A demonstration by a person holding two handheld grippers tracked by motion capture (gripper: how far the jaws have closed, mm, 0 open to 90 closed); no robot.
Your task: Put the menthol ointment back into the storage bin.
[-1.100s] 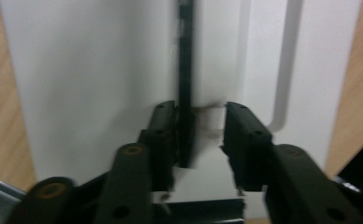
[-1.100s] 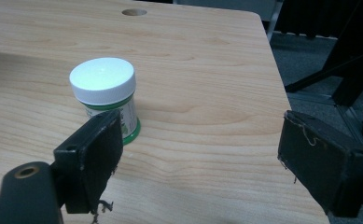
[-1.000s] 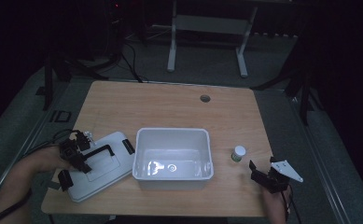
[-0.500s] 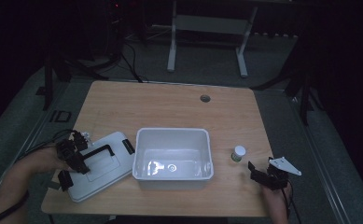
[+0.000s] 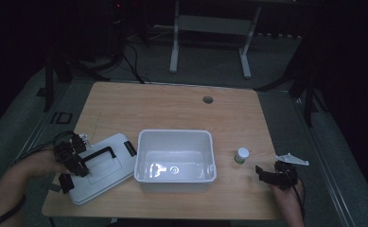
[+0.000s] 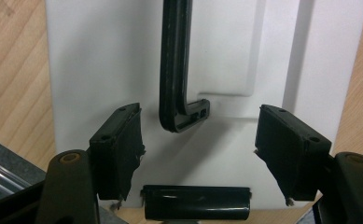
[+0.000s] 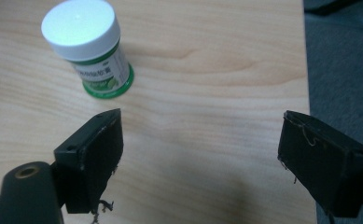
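Fingers of both grippers, left (image 6: pixel 195 140) and right (image 7: pixel 212 163), are spread and empty; bin (image 5: pixel 174 142) empty, lid (image 5: pixel 108 168) off, jar (image 7: pixel 89 46) ungrasped: nothing seems started.

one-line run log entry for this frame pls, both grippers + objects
left gripper: open, over white lid, near black handle | right gripper: open, empty, short of small jar | white bin: empty, table centre
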